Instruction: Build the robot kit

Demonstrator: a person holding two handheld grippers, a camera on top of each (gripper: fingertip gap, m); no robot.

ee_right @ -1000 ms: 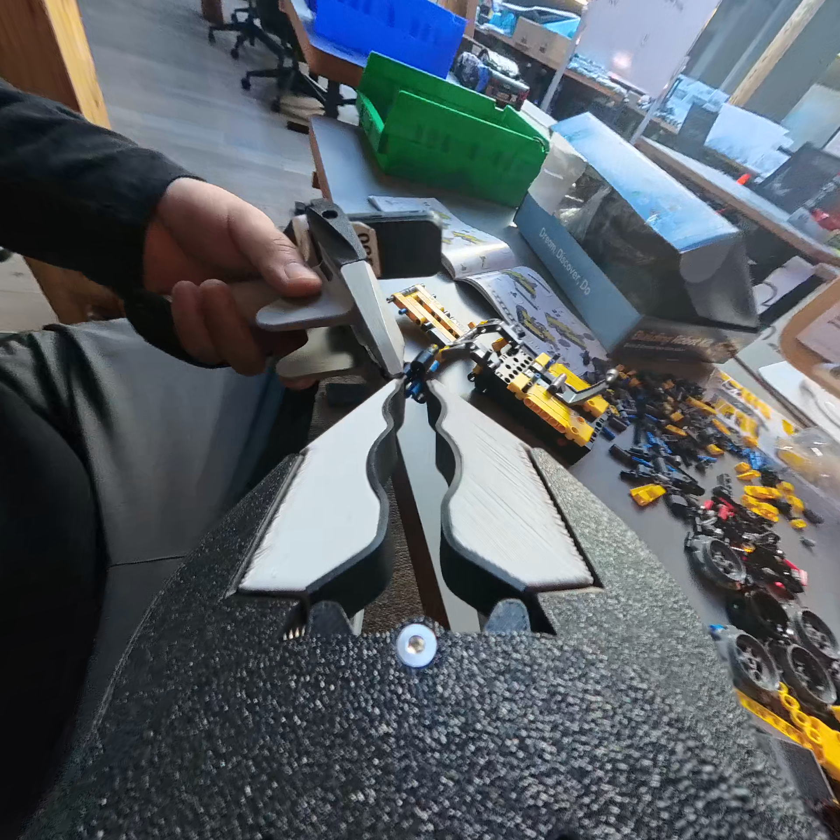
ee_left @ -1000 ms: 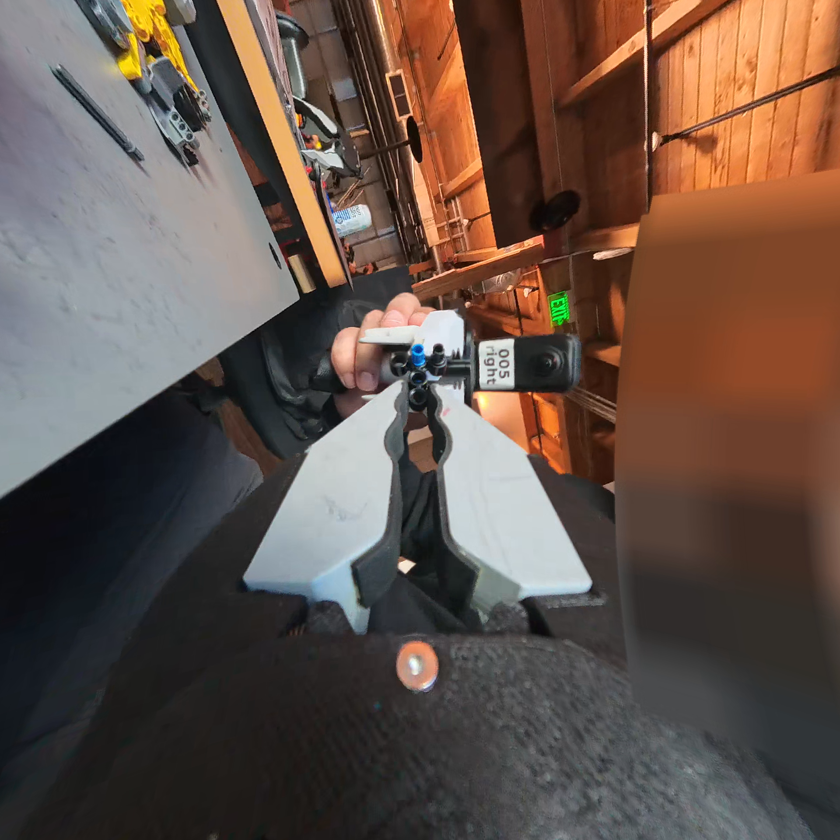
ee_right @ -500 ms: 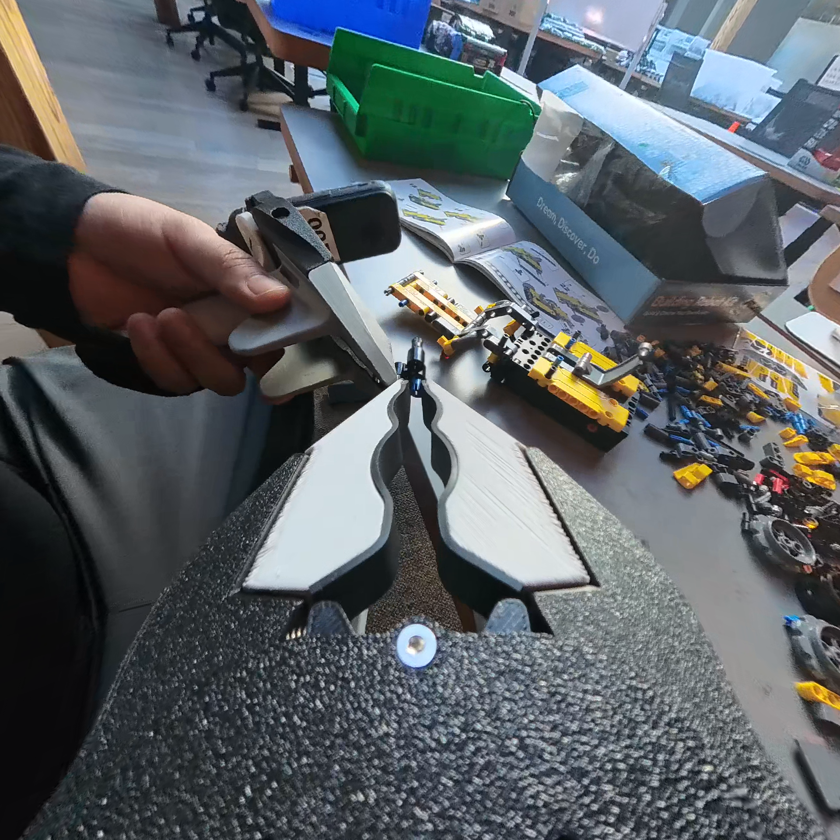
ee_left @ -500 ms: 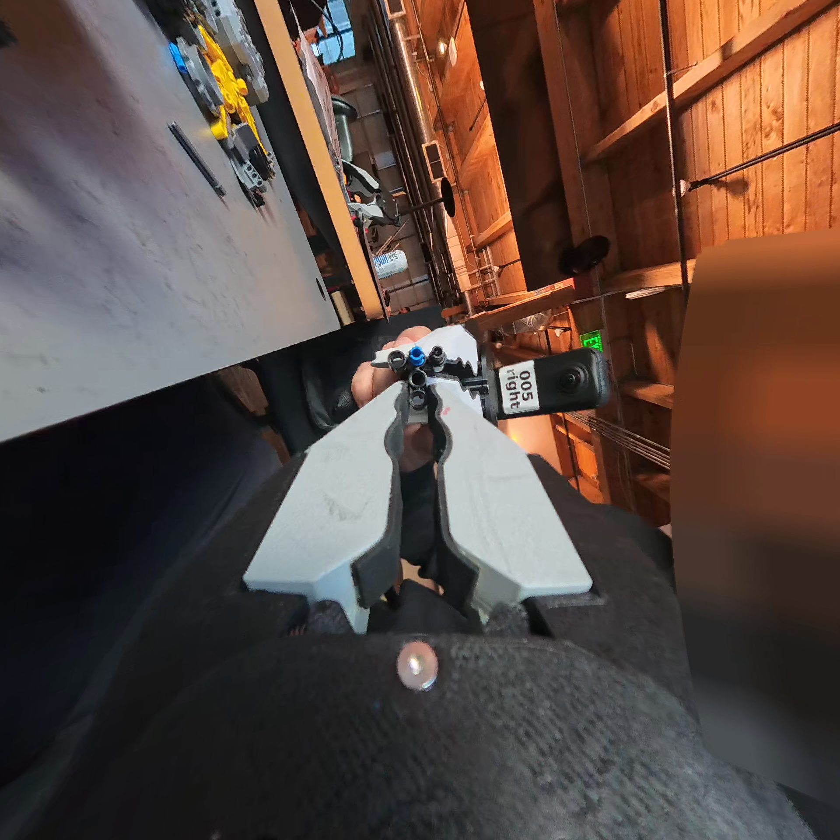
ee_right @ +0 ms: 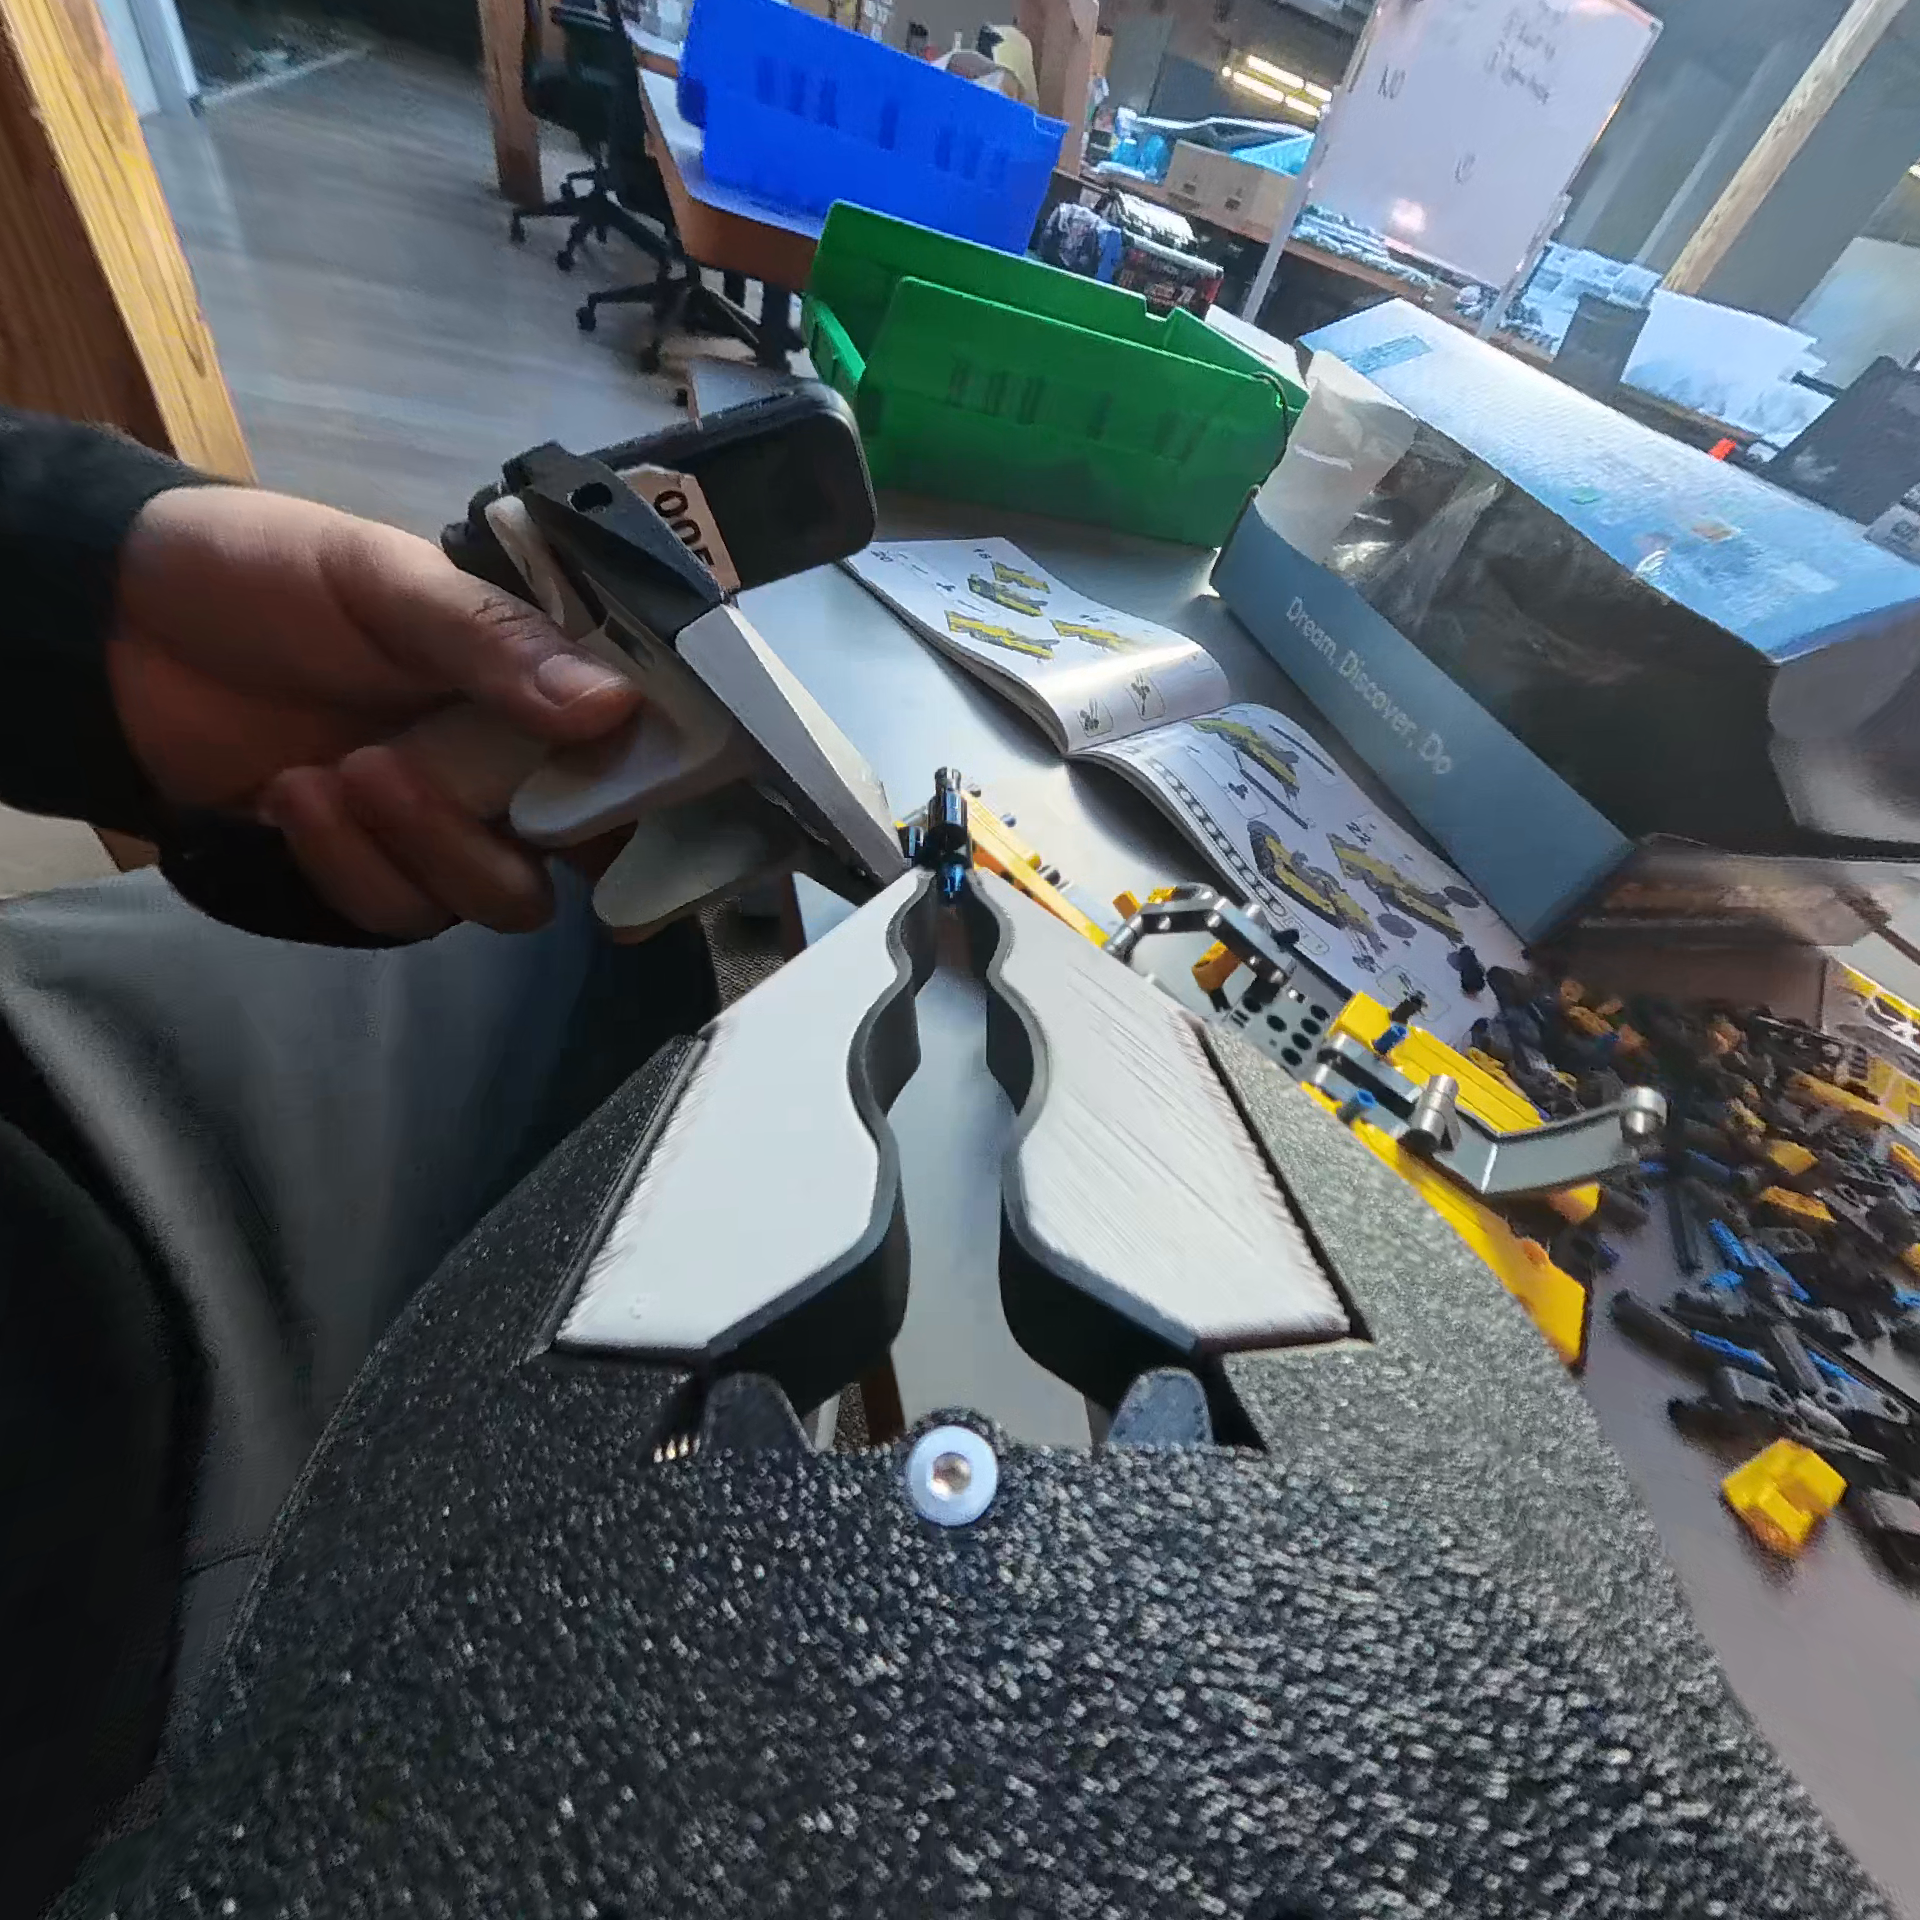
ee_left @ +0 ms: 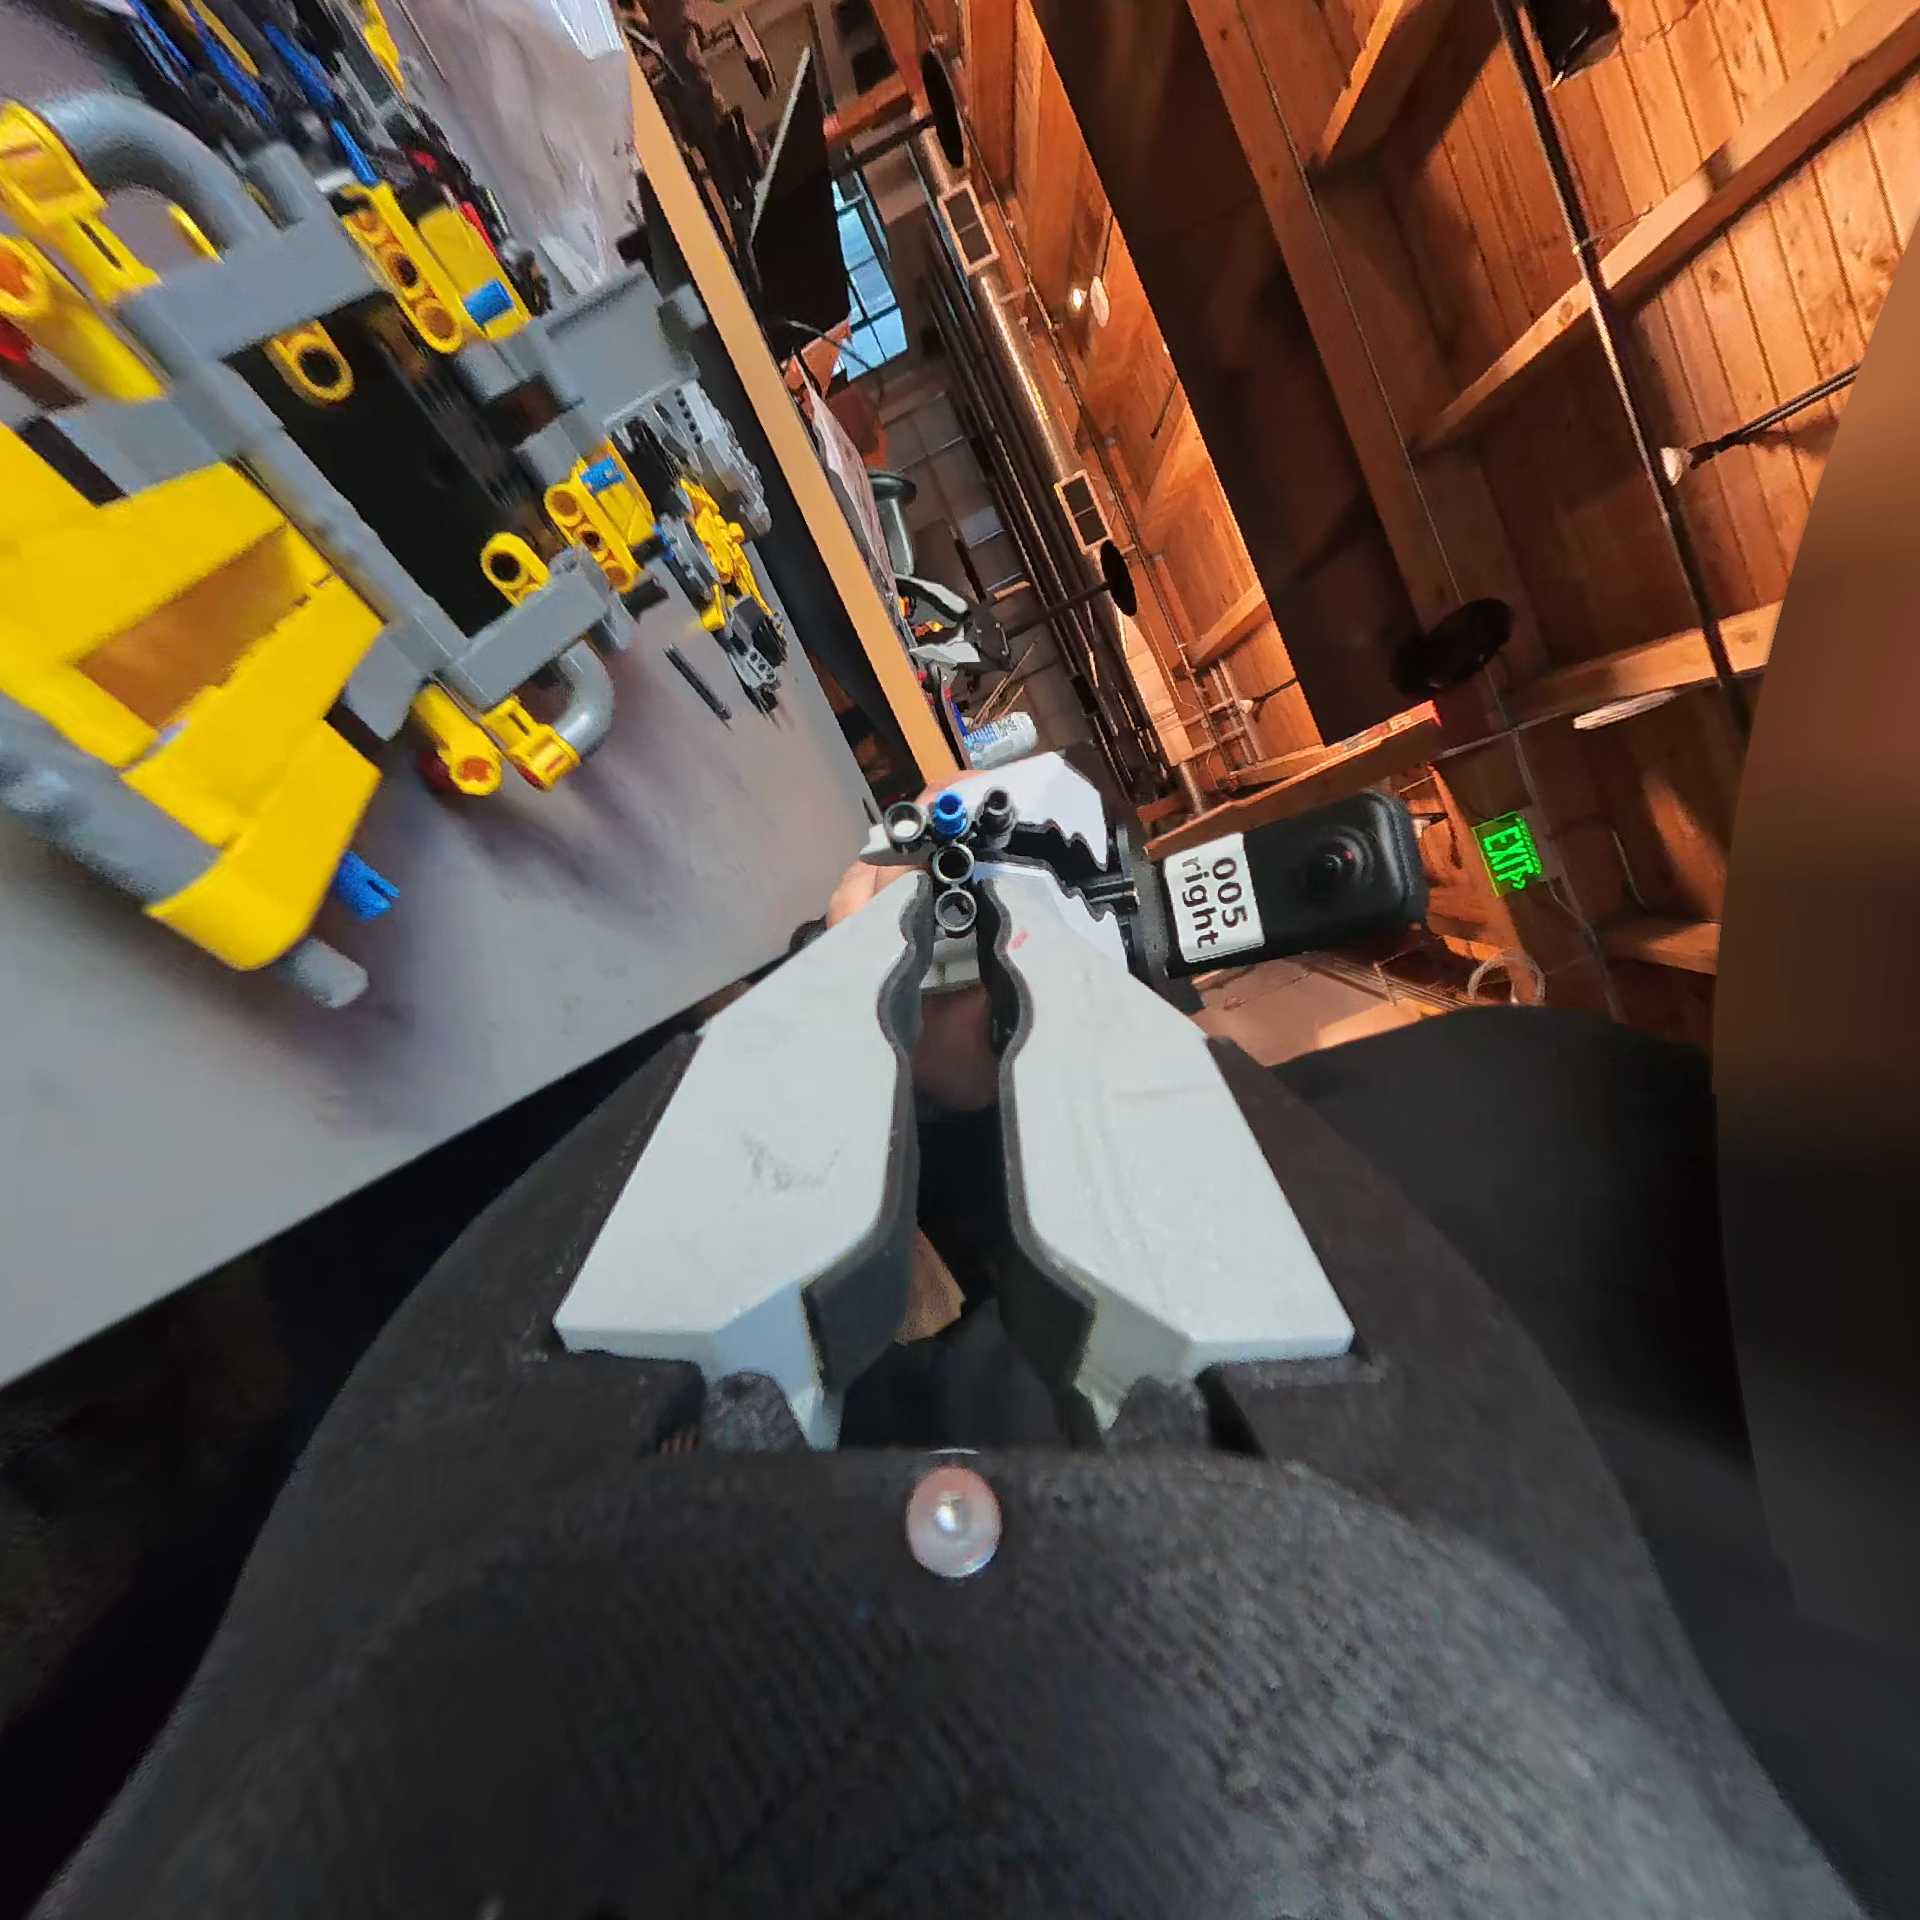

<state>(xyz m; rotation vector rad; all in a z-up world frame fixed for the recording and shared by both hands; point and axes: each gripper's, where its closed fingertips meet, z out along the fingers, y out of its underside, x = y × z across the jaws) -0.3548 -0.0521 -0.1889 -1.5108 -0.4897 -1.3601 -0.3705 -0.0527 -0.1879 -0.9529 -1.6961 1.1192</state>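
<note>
Both grippers meet just off the near edge of the counter [ee_right: 935, 665], tip to tip. The left gripper [ee_left: 954, 914] is pinched narrow on a small black connector piece [ee_left: 948, 862] with round holes and a blue pin [ee_left: 943, 812] in its top. The right gripper [ee_right: 943, 883] is closed down on the same little piece from the other side, its tips nipping the blue end. A hand [ee_right: 343, 707] grips the left tool's handle. On the counter beyond lie a half-built yellow and black model [ee_right: 1382, 1081], an open instruction booklet [ee_right: 1091, 665], a blue box [ee_right: 1579, 582], green bins [ee_right: 1039, 405] and a heap of loose parts [ee_right: 1745, 1226] toward the right edge.
</note>
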